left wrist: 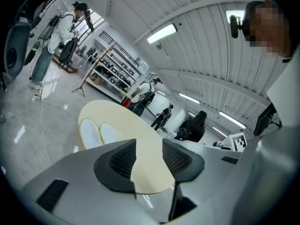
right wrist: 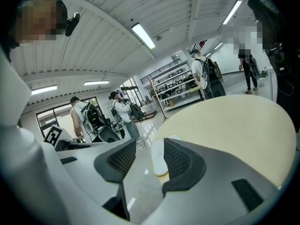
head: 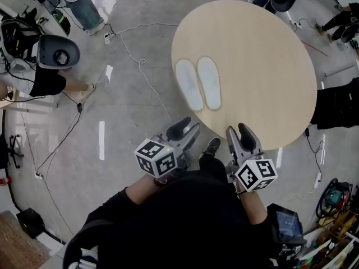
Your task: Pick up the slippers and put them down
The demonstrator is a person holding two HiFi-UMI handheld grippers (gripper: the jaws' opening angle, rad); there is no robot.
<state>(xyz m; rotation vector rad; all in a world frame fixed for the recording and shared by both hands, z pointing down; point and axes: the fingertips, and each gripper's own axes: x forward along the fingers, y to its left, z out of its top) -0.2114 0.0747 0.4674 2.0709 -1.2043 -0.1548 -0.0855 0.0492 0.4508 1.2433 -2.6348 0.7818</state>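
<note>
My left gripper (head: pixel 185 125) hangs over the floor just short of the round table's (head: pixel 263 66) near edge. Its jaws are parted and grasp nothing; in the left gripper view only the tabletop shows through the gap. The cube (head: pixel 156 157) behind those jaws carries black-and-white square marker patterns, with no lettering I can read.

The pair of white slippers (head: pixel 198 84) lies flat on the table, close to its left rim. The two sit side by side, just beside each other, and nothing is touching them. They are well apart from both grippers.

My right gripper (head: pixel 240 132) is at the table's near edge, and its jaws are also released and empty. In the right gripper view one slipper shows far off between them. Its cube (head: pixel 256 175) bears the same kind of square markers.
</note>
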